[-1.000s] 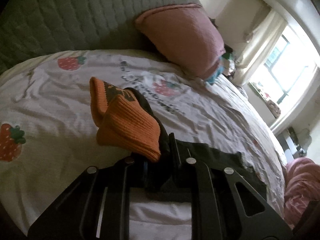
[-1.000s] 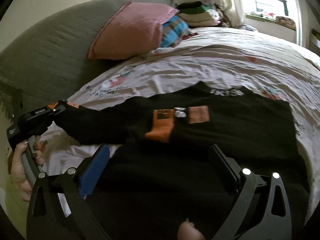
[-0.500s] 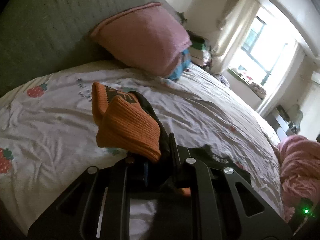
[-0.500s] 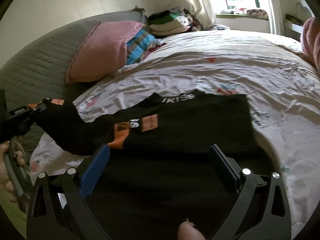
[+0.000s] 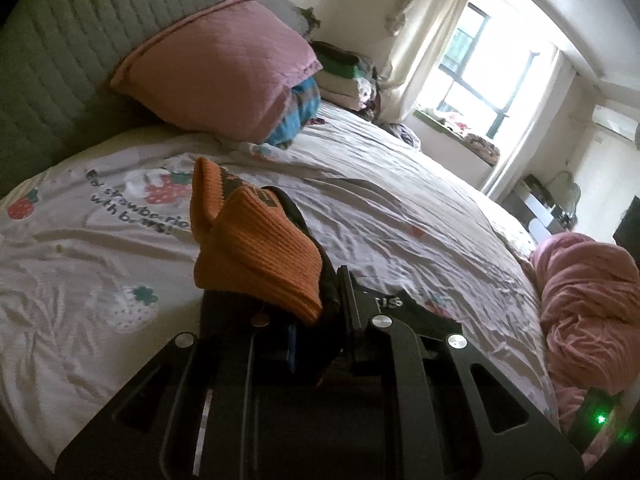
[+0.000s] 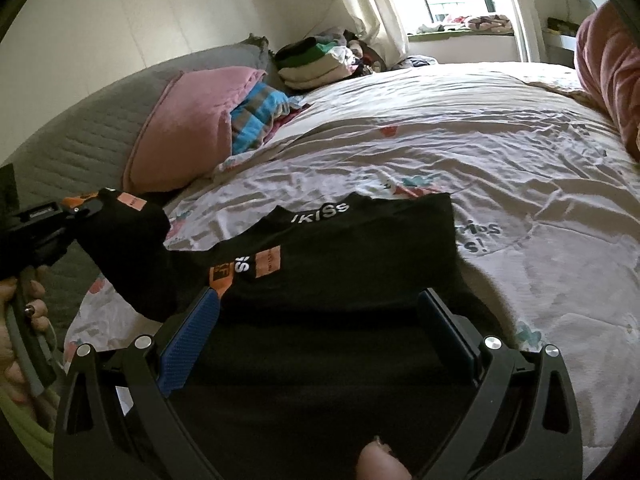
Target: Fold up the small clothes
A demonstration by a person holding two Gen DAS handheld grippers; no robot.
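A black top (image 6: 360, 248) with white lettering and orange patches lies spread on the strawberry-print bedsheet (image 6: 500, 152). My left gripper (image 5: 320, 308) is shut on its sleeve just behind the orange ribbed cuff (image 5: 256, 252), which sticks up past the fingers. In the right wrist view that left gripper (image 6: 76, 216) holds the black sleeve (image 6: 132, 256) lifted off the bed at the left, with a hand on its handle. My right gripper (image 6: 320, 300) stands open, low over the near part of the top, its blue pad (image 6: 188, 344) clear of the cloth.
A pink pillow (image 5: 224, 68) leans on the grey quilted headboard (image 5: 52, 60). Behind it lie a blue striped cloth (image 6: 256, 116) and a stack of folded clothes (image 6: 316, 64). A pink blanket (image 5: 588, 300) is bunched at the bed's right edge. A bright window (image 5: 480, 72) is beyond.
My left gripper has risen and carried the sleeve across, its view swinging from the headboard toward the window. The right gripper drifted the same way, still open over the top.
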